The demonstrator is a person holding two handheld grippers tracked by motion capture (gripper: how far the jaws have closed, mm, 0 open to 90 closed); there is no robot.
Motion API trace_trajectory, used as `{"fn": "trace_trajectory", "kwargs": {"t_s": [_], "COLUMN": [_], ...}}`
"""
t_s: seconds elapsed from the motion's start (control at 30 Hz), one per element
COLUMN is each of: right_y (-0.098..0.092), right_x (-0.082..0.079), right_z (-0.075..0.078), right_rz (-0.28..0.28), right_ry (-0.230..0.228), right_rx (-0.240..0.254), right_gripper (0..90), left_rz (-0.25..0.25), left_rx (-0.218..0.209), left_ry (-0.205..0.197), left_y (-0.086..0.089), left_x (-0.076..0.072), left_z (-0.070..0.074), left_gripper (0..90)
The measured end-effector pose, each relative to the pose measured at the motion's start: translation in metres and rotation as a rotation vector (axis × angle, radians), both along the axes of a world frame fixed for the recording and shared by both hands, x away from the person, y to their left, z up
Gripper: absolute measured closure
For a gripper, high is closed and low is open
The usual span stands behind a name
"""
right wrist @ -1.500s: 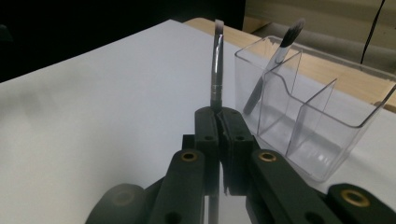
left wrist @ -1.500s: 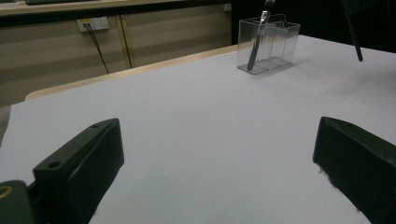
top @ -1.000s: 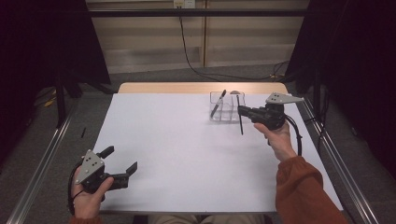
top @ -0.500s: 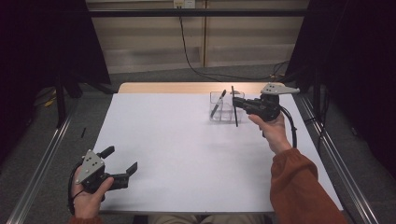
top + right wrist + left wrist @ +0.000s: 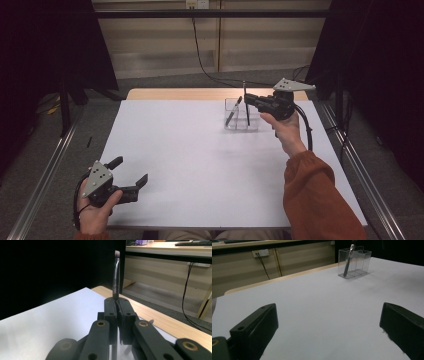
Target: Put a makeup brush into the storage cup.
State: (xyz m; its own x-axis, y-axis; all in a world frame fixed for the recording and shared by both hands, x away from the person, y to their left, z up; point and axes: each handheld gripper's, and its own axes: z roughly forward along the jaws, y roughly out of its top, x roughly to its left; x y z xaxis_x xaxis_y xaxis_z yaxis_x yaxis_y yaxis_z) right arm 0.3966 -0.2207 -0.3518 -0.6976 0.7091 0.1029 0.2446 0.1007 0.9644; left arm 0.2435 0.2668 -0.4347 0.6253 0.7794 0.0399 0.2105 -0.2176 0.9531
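At the table's far right, my right gripper [image 5: 248, 100] is shut on a thin dark makeup brush [image 5: 247, 116] and holds it upright. The brush's lower end hangs over a clear plastic holder [image 5: 252, 125]. In the right gripper view the brush [image 5: 116, 275] rises from between the pressed jaws of that gripper [image 5: 119, 305], bristles on top. A second brush [image 5: 233, 111] leans inside the holder. My left gripper [image 5: 131, 170] rests open near the front left corner with nothing between its jaws. Its own view shows the open left gripper [image 5: 327, 322], and far ahead the holder [image 5: 359, 263] with the leaning brush [image 5: 348, 262].
A white sheet [image 5: 200, 160] covers the wooden table [image 5: 170, 94]. Metal rails [image 5: 45, 175] run along both sides of the table. A black cable [image 5: 200, 55] hangs down the back wall.
My right gripper has carried the brush up and to the left, from beside the holder to over it. The left gripper has stayed where it was.
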Motion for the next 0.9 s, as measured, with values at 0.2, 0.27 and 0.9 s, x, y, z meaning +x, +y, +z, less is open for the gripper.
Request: {"fn": "trace_trajectory", "kwargs": {"t_s": [0.2,0.27,0.9], "right_y": [0.005,0.008,0.022], "right_x": [0.009,0.011,0.037], "right_z": [0.005,0.006,0.014], "right_rz": [-0.004,-0.005,-0.038], "right_ry": [-0.016,-0.023,-0.042], "right_rx": [0.011,0.012,0.004], "right_gripper": [85.9,85.9,85.9], "left_rz": [0.003,0.001,0.0], "left_rx": [-0.004,-0.001,-0.006], "left_ry": [0.002,0.0,-0.001], "left_y": [0.0,0.0,0.0], "left_x": [0.0,0.0,0.001], "left_z": [0.0,0.0,0.0], "left_gripper": [1.9,1.9,1.9]}}
